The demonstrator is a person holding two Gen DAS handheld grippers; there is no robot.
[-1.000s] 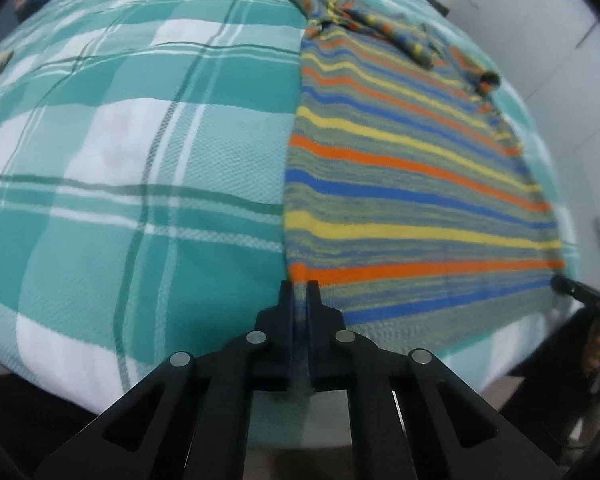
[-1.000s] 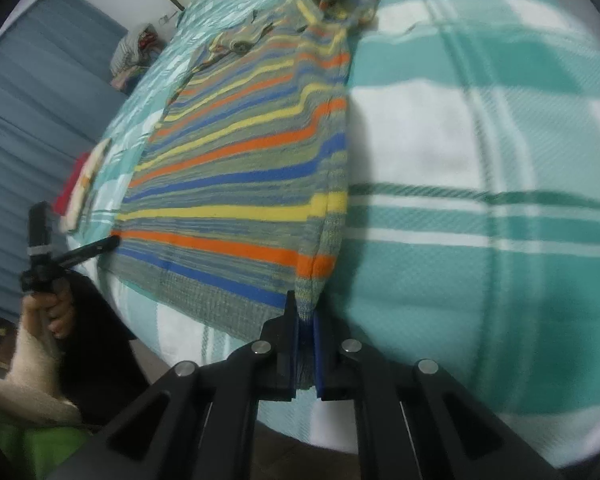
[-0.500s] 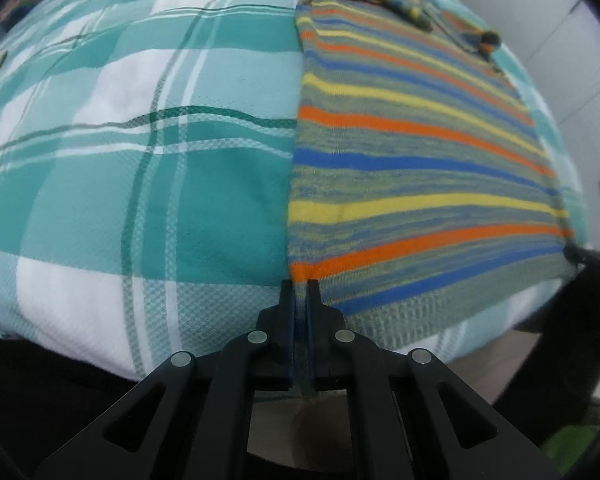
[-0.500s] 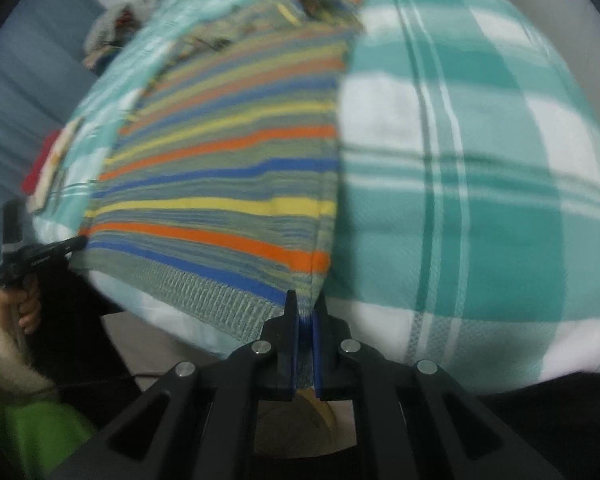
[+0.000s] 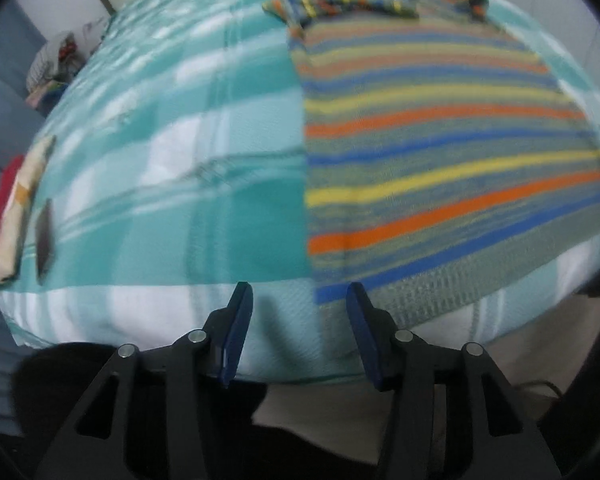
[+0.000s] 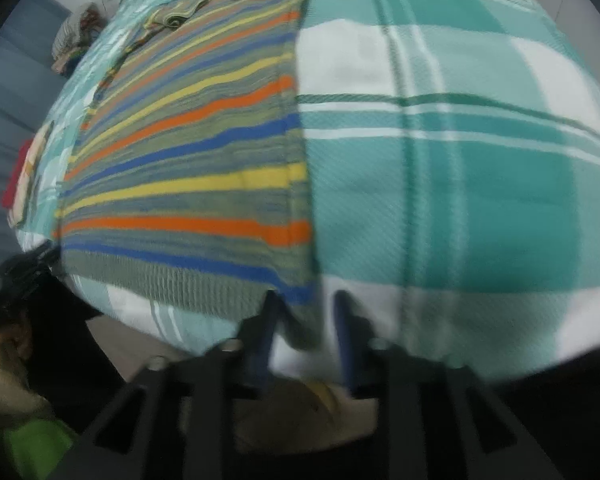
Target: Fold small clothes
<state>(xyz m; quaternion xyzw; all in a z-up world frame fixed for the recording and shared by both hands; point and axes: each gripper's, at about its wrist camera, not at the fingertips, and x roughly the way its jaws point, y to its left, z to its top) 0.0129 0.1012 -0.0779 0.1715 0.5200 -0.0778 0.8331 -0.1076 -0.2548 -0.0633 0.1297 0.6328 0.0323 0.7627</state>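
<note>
1. Sweater (image 5: 440, 160) is laid flat on the bed (image 5: 180, 160), hem toward the near bed edge, collar and folded sleeves at the far end. Long axis runs away from both claws.
2. Left claw (image 5: 300, 300): jaws are opening, set about half wide, nothing pinched. The hem's left corner lies just beyond and partly between the tips, nearer the right-hand finger. No pad contact is seen.
3. Right claw (image 6: 304, 304): jaws are opening, gap narrower than on the left. The hem's right corner hangs between the fingers; the view is blurred, but the pads appear clear of the cloth.
4. Key relation: each claw sits at its own hem corner, so neither is nearer overall; the sweater extends straight ahead of both. Judgement: the next fold will prob. need a regrip at hem corners or side edges, w/ cloth carried along the long axis toward the collar.
5. Risk, est.: hem overhangs the bed edge and may slip if left unsupported.
6. Count:
   - sweaters: 1
   - claws: 2
   - beds: 1
   - folded cloth pile (image 5: 8, 208) at the left bed edge: 1, item qty inside cannot be told.
</note>
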